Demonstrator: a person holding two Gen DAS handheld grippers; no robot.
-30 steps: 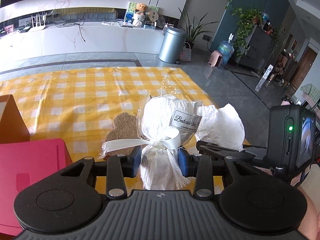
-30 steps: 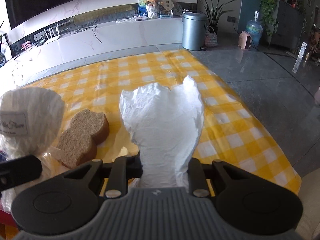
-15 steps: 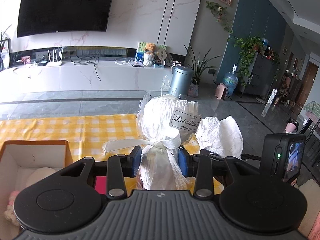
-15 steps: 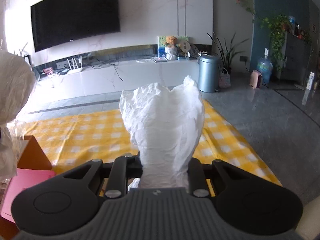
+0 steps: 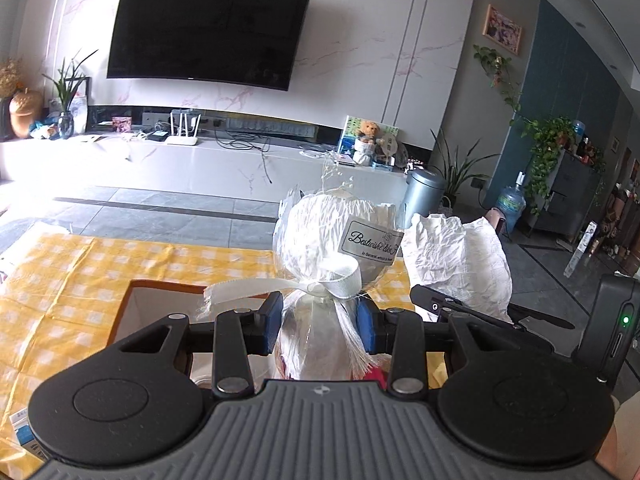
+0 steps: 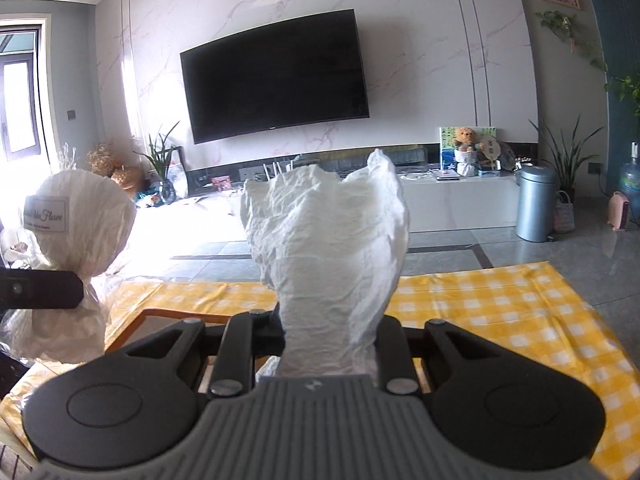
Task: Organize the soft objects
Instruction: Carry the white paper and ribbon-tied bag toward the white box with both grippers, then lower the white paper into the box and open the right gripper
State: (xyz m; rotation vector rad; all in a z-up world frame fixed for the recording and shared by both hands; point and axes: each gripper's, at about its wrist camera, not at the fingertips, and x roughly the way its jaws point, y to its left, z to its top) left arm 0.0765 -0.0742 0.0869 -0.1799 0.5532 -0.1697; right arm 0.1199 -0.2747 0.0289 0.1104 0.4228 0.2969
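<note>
Left claw (image 5: 318, 330) clamped on wrapped bouquet (image 5: 336, 240) (ribbon-tied), right claw (image 6: 330, 340) clamped on crumpled white wad (image 6: 326, 248); both held above box (image 5: 160, 300) on yellow-checked tabletop (image 5: 80, 272).

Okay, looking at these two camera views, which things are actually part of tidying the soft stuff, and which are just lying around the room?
Part of the job:
- wrapped bundle with ribbon, held in the left tool
- crumpled white paper, held in the right tool
- open box on the checked cloth

Just lying about:
- television
- teddy bear
- metal bin
- water bottle
- potted plants
</note>
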